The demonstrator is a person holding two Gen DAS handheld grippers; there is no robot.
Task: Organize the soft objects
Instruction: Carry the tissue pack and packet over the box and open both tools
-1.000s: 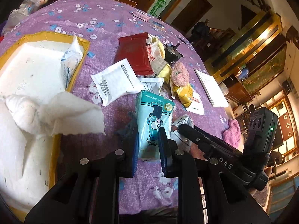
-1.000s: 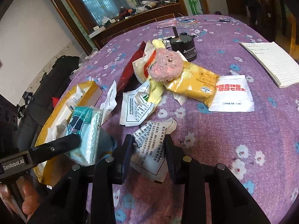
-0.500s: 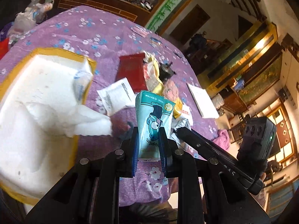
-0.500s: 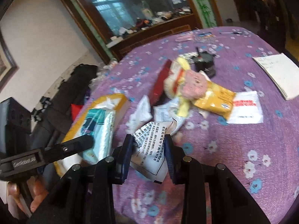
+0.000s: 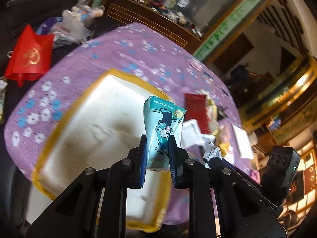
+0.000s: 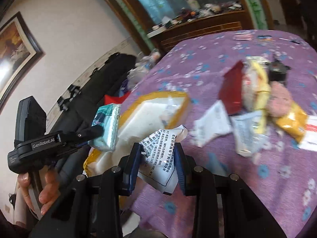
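Observation:
My left gripper [image 5: 157,139] is shut on a teal tissue pack [image 5: 163,127] with a cartoon print, held upright above the yellow-rimmed white box [image 5: 95,123]. The same tissue pack [image 6: 107,127] shows in the right wrist view, hanging over the box [image 6: 150,115] at the table's edge. My right gripper [image 6: 157,150] is shut on a white printed packet [image 6: 160,158], crumpled between its pads, just in front of the box. Both views are blurred by motion.
On the purple flowered tablecloth [image 6: 208,67] lie a red packet [image 6: 231,91], white sachets [image 6: 214,123], a yellow pouch [image 6: 291,123], a pink plush [image 6: 279,101] and a black jar [image 6: 277,73]. A red bag [image 5: 29,57] and plastic bags lie beyond the table. A hand [image 6: 43,188] holds the left tool.
Both grippers rose and swung left toward the box, each keeping its load. The tissue pack now hangs over the box, which fills more of the left wrist view.

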